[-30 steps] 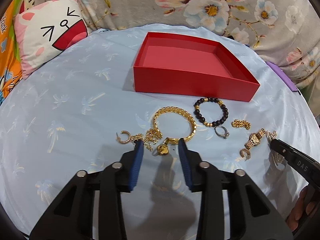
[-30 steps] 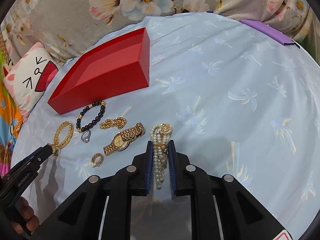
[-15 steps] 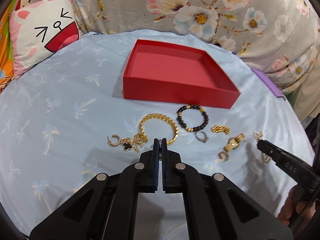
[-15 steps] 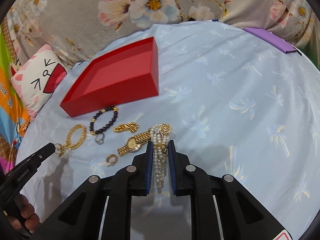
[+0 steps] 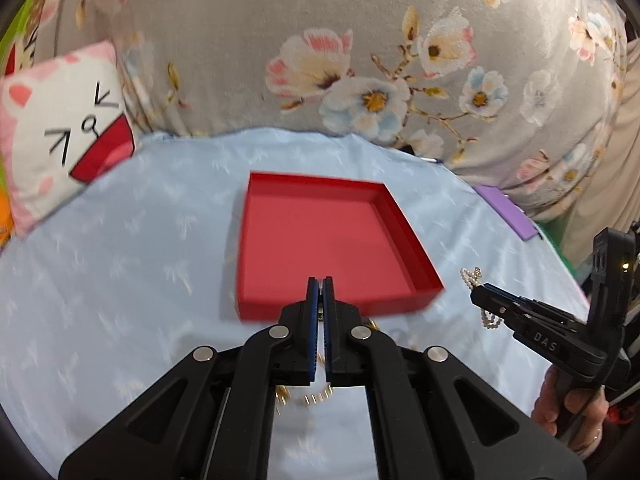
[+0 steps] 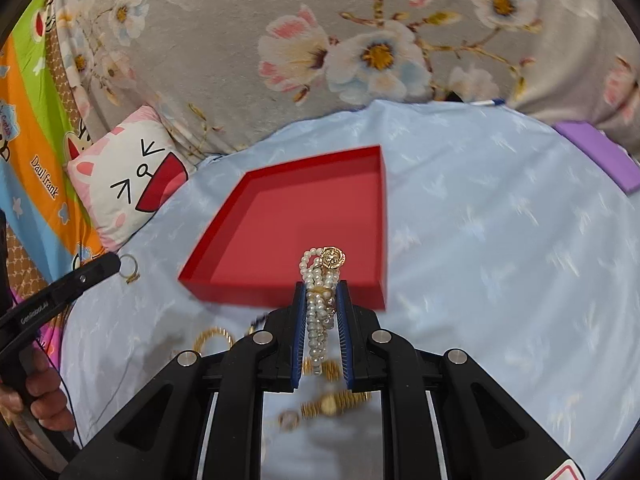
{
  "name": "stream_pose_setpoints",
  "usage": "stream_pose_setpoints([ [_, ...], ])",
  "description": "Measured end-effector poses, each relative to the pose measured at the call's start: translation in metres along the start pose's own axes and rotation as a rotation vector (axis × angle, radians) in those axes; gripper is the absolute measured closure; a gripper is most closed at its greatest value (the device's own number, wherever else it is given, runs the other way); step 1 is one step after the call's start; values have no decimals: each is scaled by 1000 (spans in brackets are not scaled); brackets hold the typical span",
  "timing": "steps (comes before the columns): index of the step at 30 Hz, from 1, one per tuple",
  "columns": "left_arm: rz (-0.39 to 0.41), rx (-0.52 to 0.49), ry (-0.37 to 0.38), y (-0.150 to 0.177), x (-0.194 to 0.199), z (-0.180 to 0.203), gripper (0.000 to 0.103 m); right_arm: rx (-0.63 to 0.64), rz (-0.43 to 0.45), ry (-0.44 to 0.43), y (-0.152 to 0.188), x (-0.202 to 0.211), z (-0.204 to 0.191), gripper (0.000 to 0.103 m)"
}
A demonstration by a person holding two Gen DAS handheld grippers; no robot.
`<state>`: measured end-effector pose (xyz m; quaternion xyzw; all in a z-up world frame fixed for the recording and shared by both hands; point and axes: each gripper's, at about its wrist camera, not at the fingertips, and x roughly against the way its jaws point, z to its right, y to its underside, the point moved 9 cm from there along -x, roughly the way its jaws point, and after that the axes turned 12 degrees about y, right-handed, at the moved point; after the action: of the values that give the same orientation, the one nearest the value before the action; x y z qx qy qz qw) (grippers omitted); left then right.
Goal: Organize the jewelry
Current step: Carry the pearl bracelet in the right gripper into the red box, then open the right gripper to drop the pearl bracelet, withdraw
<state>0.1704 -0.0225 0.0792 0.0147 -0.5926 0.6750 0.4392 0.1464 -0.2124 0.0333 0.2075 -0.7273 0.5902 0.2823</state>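
Note:
A shallow red box (image 5: 320, 240) lies open on the pale blue cloth; it also shows in the right wrist view (image 6: 304, 232). My left gripper (image 5: 320, 284) is shut at the box's near edge, with a small gold piece (image 6: 130, 268) hanging from its tips in the right wrist view. My right gripper (image 6: 322, 292) is shut on a pearl bracelet (image 6: 320, 312) with a gold clasp, held above the box's near wall; the bracelet also shows in the left wrist view (image 5: 480, 296). Below lie a gold watch (image 6: 334, 402), a ring (image 6: 289, 419) and a gold bangle (image 6: 212, 338).
A cat-face cushion (image 5: 60, 136) sits at the back left. A purple pad (image 5: 506, 210) lies at the back right. Floral fabric (image 5: 360, 60) rises behind the cloth. Loose gold pieces (image 5: 316, 398) lie under my left gripper.
Both grippers have lifted off the cloth and moved forward over the near edge of the red box. The left gripper closed on a small gold piece; the right still holds the pearls.

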Motion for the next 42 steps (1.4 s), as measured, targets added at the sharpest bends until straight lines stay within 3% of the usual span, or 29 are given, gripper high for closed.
stream_pose_setpoints([
  [5,1,-4,-17,-39,-48,-16,102,35,-22,-21,-31,-45,-15,89],
  [13,-54,34,-15,-66,-125,-36,102,12,-55,-26,-77,-114,-25,89],
  [23,-154,195,33,-57,-189,-82,102,-8,-171,17,-63,-173,-15,88],
  [26,-159,209,22,-52,-194,-89,101,3,-141,40,-65,-173,-13,85],
  [31,-129,239,-9,-54,-186,-99,81,3,-97,50,-67,-167,-11,83],
  [36,-74,222,-45,-55,-156,-98,68,9,-55,31,-64,-146,-11,80],
  [42,-59,187,-93,-37,-119,-90,68,39,-15,4,-43,-107,-20,77],
])
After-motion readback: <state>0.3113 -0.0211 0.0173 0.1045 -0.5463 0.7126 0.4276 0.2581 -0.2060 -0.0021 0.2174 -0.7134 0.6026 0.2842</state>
